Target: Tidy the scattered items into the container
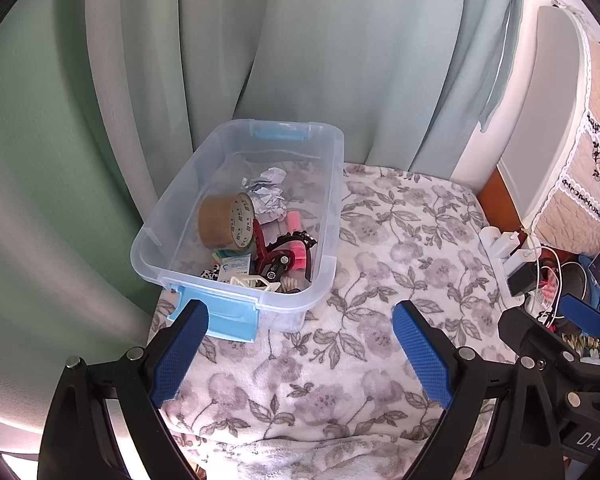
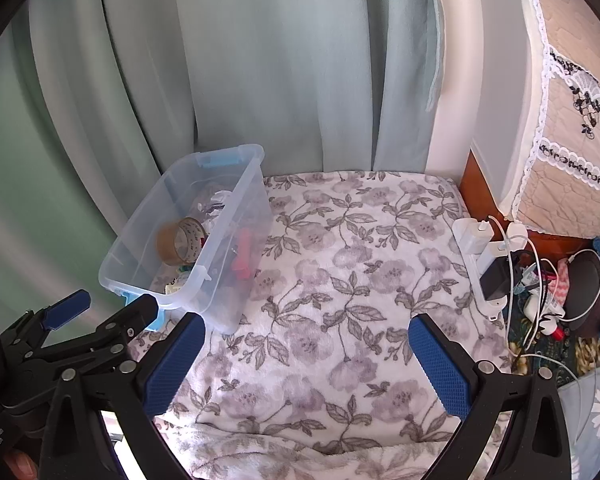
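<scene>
Where the flowered blanket [image 1: 380,240] meets the pale green curtain [image 1: 300,60], a clear plastic box [image 1: 332,208] with light blue latches [image 1: 224,316] stands open at the blanket's far left corner. Inside it lie a roll of brown tape [image 1: 226,222] on edge against the left wall, a crumpled white paper [image 1: 268,194] behind the roll, a pink piece [image 1: 294,220] by the right wall, and, heaped at the near end, a red and black tool [image 1: 270,254], a small blue and white packet [image 1: 234,268] and a white plastic part [image 1: 254,282]. The blanket beside the box carries no loose items. The left gripper [image 1: 300,334] and the right gripper [image 2: 306,344] hover above the blanket, each with jaws spread wide and empty. A white power strip [image 2: 480,248] with cables lies off the blanket's right edge.
</scene>
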Motion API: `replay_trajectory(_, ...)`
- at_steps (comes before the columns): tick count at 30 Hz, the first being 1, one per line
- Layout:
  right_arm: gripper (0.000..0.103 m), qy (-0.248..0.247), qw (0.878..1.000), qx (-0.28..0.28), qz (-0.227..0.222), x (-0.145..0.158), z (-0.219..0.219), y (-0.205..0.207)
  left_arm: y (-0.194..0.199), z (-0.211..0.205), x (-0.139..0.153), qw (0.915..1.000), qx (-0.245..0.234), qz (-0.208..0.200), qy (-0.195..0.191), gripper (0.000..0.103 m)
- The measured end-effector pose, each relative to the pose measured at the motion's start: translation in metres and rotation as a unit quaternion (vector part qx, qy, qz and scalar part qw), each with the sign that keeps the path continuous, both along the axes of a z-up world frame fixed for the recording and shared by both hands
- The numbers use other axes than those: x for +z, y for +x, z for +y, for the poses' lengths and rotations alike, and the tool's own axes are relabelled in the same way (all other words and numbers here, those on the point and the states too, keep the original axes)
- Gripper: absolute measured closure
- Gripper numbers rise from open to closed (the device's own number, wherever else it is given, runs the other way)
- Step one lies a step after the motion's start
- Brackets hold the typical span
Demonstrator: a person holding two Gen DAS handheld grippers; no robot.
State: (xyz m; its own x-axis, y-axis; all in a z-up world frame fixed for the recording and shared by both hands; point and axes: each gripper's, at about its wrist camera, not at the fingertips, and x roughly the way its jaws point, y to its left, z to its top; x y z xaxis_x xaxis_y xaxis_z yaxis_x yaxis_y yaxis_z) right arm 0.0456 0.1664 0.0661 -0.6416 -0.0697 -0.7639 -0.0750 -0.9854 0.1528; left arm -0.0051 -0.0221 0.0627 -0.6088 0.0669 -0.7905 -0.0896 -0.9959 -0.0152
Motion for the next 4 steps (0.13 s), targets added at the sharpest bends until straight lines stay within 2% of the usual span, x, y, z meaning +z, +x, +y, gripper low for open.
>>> replay_trajectory(4, 0.000, 0.000, 1.000, 0.001, -0.002, -0.0007, 0.0009, 0.0008, -0.0003, -0.0009, -0.0004, 1.0000, 0.000, 0.002, -0.005, 0.009)
